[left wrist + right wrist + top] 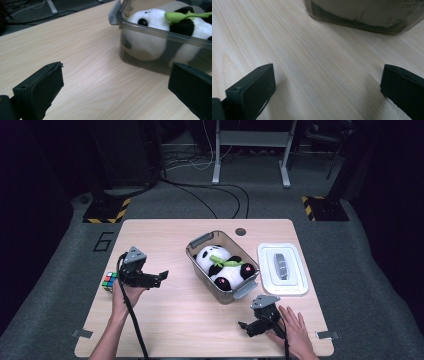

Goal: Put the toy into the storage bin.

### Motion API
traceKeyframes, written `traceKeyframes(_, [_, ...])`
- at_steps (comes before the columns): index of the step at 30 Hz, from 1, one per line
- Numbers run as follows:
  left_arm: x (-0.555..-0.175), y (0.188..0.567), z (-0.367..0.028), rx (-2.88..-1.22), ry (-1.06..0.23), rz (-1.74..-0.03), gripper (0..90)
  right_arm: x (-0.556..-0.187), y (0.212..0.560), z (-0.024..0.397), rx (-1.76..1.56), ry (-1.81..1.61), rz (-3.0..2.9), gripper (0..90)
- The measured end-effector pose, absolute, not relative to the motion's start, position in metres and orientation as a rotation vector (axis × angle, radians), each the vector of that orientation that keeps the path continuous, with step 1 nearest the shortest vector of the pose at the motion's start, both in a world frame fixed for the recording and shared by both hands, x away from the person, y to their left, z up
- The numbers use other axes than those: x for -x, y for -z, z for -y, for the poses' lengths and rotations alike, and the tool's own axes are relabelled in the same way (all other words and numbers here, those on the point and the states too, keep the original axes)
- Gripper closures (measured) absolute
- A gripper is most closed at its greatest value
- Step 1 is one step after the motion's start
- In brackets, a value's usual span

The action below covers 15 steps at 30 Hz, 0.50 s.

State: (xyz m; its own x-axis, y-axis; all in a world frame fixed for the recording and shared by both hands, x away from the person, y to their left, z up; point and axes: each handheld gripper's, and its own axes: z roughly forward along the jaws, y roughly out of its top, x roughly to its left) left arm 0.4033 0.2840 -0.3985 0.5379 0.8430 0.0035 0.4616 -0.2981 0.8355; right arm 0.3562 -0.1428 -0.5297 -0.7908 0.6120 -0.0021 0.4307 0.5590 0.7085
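Lying in a smoky clear bin (200,262) at mid-table: a black-and-white plush panda (226,269) with a green leaf, long axis running diagonally along the bin, head toward the far left. Sitting just right of it: a white lid (282,269). Showing on the floor mat: "6" (103,241). Hovering wide open, both empty: left gripper (159,277), right gripper (246,326). Resting at the left edge: a colour cube (109,281).

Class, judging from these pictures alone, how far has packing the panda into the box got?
Done: the panda toy lies inside the grey bin. In hand: nothing; the left gripper and right gripper are both open and empty. Left: the white lid sits on the table beside the bin, not yet fitted.
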Motion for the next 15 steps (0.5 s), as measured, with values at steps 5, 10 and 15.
traceKeyframes(5, [-0.402, 0.410, -0.315, -1.882, -0.639, -1.138, 0.0, -0.356, 0.530, 0.143, -0.869, -1.057, -2.547, 0.0])
traceKeyframes(10, [-0.402, 0.428, -0.351, -1.795, -0.661, -1.230, 0.0, -0.356, 0.530, 0.143, -0.869, -1.057, -2.547, 0.0])
traceKeyframes(15, [-0.411, 0.448, -0.382, -1.766, -0.668, -1.297, 0.0, -0.356, 0.530, 0.143, -0.869, -1.057, -2.547, 0.0])
